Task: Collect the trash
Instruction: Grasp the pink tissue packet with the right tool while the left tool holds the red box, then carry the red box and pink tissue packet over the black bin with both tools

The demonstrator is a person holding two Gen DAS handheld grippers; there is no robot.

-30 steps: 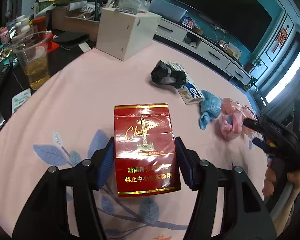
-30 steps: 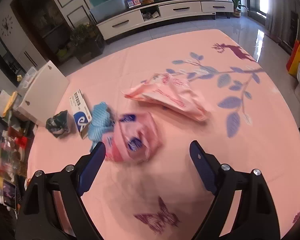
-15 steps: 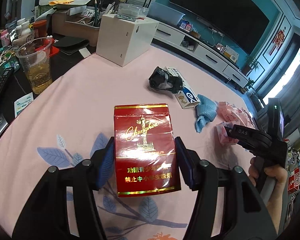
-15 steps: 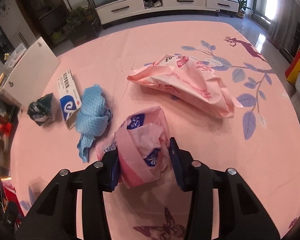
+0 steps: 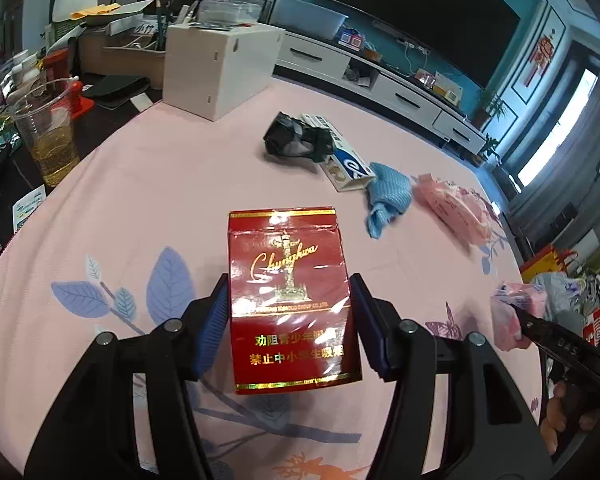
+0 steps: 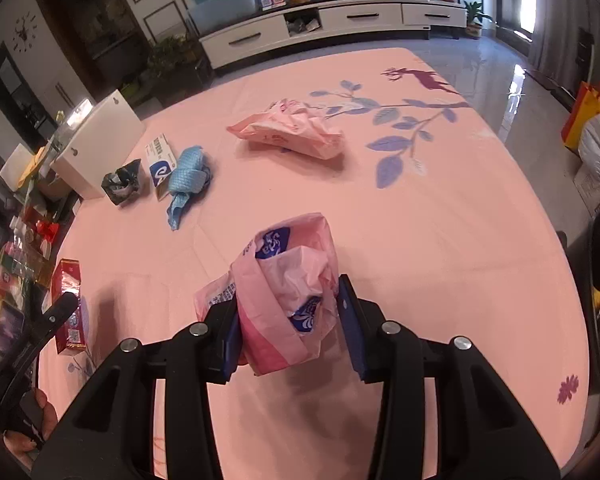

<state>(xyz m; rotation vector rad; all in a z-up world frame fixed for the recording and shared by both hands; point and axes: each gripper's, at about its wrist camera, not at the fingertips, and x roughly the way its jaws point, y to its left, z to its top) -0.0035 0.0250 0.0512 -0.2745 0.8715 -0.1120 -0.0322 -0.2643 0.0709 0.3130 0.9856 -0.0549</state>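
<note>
Your left gripper (image 5: 288,320) clamps the red pack (image 5: 290,300); your right gripper (image 6: 288,320) pinches the pink wrapper (image 6: 288,292). Keep both squeezes firm and carry them off together.

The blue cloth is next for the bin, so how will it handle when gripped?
The blue cloth lies crumpled with a trailing tail, so it is probably floppy and would dangle. It looks light, and its woven texture should resist slipping.

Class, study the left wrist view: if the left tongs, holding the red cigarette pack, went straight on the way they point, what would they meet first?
Probably bare pink tablecloth: the left tongs tilt down, carrying the red cigarette pack. The black crumpled wrapper lies farther along; depth is unclear.
</note>
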